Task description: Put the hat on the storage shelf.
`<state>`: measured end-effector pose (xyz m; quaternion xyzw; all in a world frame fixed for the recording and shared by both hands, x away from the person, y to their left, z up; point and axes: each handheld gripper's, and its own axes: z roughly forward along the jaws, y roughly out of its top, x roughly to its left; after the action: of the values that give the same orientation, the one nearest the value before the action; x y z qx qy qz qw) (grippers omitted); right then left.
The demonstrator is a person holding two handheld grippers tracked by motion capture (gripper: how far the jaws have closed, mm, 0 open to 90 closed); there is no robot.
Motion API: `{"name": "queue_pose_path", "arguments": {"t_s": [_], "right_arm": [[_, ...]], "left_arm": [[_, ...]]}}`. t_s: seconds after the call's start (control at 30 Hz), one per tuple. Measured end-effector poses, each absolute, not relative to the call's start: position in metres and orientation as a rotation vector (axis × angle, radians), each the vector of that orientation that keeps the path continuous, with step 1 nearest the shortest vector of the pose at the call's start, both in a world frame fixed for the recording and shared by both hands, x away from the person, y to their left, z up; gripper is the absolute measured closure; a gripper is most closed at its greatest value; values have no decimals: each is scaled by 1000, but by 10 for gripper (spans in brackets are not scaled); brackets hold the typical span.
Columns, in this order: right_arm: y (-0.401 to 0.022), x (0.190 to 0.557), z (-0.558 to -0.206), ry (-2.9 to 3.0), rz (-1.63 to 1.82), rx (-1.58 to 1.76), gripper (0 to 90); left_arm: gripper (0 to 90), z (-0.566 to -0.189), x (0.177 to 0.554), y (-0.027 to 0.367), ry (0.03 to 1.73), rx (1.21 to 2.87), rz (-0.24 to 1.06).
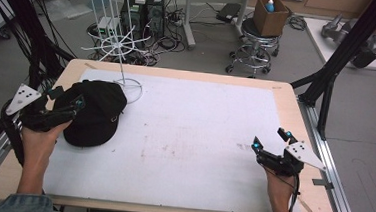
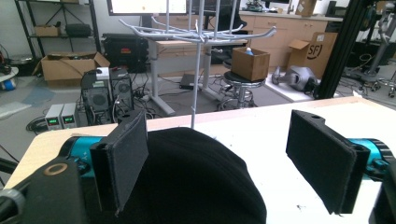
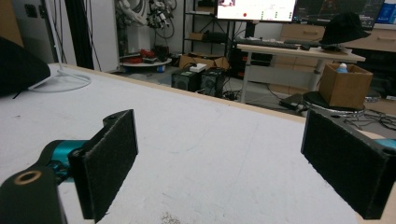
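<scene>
High view: the black fabric cap (image 1: 95, 112) lies on the white-topped counter (image 1: 199, 137), at its left side beside the white wire rack (image 1: 118, 36). The left claw (image 1: 68, 108) rests level at the cap's near-left edge; the right claw (image 1: 270, 141) sits well apart, released.

Left gripper view: the jaws stand released and wide, the cap (image 2: 196, 182) between them. Advance lower, then clench on fabric.

Right gripper view: the jaws hang over bare counter (image 3: 210, 140).

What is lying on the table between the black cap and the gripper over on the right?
Nothing: in the high view, only bare white mat stretches between the black cap and the right gripper, whose fingers are open.
</scene>
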<state>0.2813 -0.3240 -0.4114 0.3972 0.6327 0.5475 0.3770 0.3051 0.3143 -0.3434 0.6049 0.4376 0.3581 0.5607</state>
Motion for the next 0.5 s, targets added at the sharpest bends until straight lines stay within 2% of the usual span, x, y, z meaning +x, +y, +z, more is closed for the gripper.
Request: {"name": "queue_pose_path", "arguments": {"t_s": [0.5], "right_arm": [[-327, 280, -412, 1622, 1424, 1021, 102]], "left_arm": [[213, -344, 310, 319, 1027, 1417, 857]]}}
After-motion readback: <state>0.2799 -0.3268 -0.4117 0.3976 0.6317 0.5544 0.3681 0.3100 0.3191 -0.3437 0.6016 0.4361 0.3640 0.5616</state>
